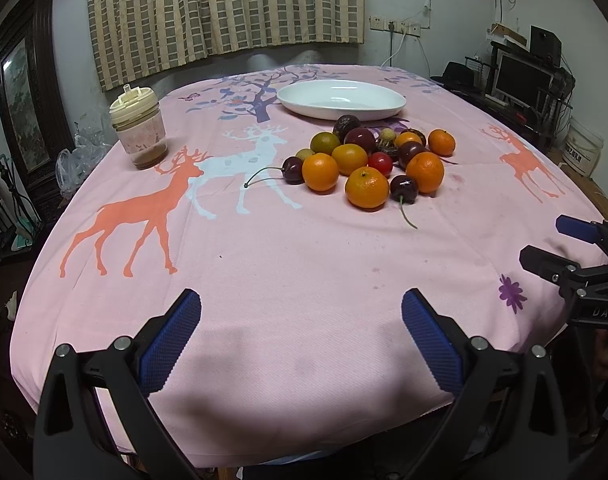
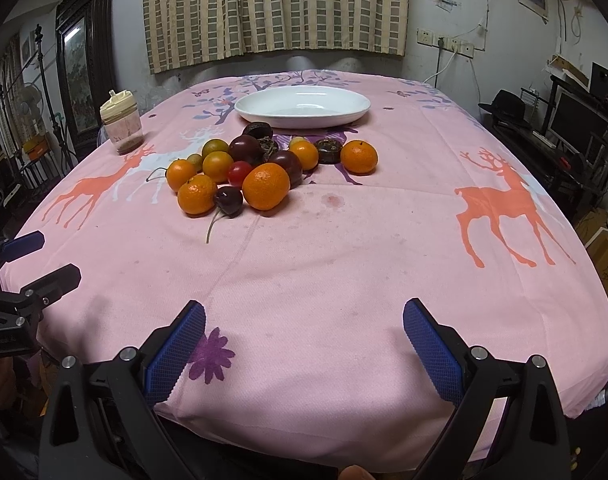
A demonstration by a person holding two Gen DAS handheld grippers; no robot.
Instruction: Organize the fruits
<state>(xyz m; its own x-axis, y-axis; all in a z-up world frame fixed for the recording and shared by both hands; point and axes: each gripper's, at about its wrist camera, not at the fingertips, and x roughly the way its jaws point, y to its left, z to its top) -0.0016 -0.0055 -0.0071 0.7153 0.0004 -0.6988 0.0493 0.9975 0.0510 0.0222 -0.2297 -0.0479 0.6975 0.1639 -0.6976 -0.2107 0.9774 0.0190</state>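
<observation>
**Both tools wide and empty at the near edge; fruit pile ahead, closer to my right**

My left tool [image 1: 302, 336] hangs over the near edge of the table, its two blue cross-hatched rubber pads spread wide with nothing between them. My right tool [image 2: 304, 338] stands the same way: pads apart, gripping nothing. Each shows at the margin of the other's view, so they sit side by side, near but not touching.

Relation that governs the next move, in my judgement: the heap of mixed small fruits [image 2: 264, 168] lies straight forward from both tools, well apart from either, toward the middle of the pink woven tablecloth with orange and white deer prints [image 2: 344, 264]. In the left view it sits right of centre; in the right view, left of centre. It therefore lies between the two lines of reach. I cannot say firmly which is closer.

Contents of the heap: round glossy orange mandarins with dimpled skin, the foremost [image 1: 367, 188] nearest my left; dark smooth cherries, one [image 2: 228, 201] with its thin stem trailing toward me; a small red tomato-like fruit [image 2: 240, 173]; dull purple-brown round fruits behind. All are touching or close-packed and likely to roll.

Beyond the heap, just behind it, rests a shallow white oval ceramic dish [image 2: 248, 108], empty. Far left stands a clear plastic jar with a cream lid [image 1: 139, 132].
</observation>
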